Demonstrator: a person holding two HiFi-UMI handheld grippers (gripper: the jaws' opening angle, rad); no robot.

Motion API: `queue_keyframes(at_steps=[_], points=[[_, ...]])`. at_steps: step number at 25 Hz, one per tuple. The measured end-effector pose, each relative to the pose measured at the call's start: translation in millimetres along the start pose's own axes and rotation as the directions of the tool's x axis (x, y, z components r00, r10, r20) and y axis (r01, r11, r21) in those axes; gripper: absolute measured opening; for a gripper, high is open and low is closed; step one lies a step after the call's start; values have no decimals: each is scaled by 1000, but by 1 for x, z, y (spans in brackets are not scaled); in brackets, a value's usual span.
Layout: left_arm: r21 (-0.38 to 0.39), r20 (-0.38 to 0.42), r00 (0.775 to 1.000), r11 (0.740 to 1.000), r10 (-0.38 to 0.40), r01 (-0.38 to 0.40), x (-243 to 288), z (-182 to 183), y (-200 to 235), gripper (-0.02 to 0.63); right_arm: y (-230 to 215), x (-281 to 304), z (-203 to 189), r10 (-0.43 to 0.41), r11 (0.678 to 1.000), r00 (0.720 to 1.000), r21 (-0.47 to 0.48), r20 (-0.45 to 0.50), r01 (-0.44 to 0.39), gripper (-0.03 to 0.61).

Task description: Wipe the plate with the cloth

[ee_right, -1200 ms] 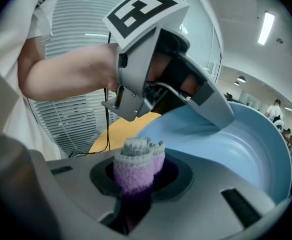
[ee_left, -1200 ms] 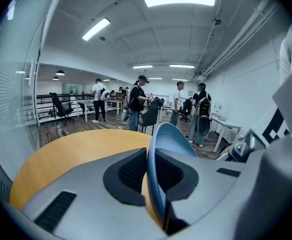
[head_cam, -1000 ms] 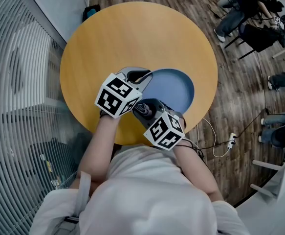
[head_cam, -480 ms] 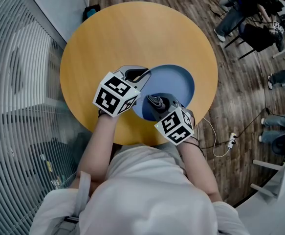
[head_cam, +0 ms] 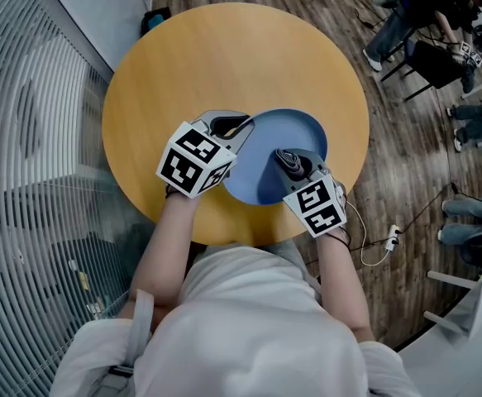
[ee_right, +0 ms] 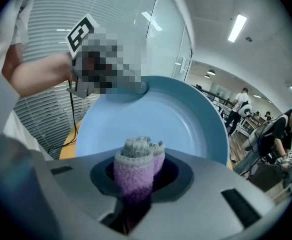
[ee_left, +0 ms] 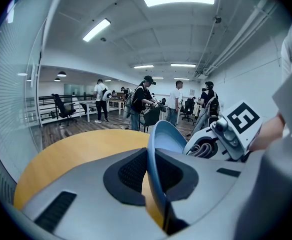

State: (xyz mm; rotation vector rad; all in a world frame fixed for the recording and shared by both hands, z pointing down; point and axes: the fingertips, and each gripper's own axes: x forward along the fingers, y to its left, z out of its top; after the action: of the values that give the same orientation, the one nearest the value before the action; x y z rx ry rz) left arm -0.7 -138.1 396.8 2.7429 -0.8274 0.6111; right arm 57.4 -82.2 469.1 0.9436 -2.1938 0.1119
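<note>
A round yellow table fills the middle of the head view, on a dark wood floor. A blue plate tilts over its lower right.

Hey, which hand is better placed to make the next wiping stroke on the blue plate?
Right. The right gripper has its fingers shut on the purple cloth, which faces the plate. The left gripper is occupied, clamped on the plate's rim and holding it.
</note>
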Motion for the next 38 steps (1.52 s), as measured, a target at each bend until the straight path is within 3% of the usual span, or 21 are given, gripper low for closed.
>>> queue_keyframes(at_steps=[10,22,27,33,38], points=[[-6,-7,1000,1000,-15,15,3,0,-5,28,-47,-21,-6,-127,991,992,30,12,127,89],[-1,-17,1000,1000,-18,18,3,-2,-8,26,-69,-35,-15,-214,971,977,115,10,212,89],[0,-17,1000,1000,-16,16,2,-2,-7,26,-68,-35,-20,-202,971,979,132,-4,201,89],[3,-19,999,999,-39,39,6,0,-10,28,-52,-27,-24,-130,989,991,64,-26,131,89],[-1,-19,999,999,-47,47,8,-6,-12,28,-40,-22,-31,-90,994,995,62,-35,92,89]])
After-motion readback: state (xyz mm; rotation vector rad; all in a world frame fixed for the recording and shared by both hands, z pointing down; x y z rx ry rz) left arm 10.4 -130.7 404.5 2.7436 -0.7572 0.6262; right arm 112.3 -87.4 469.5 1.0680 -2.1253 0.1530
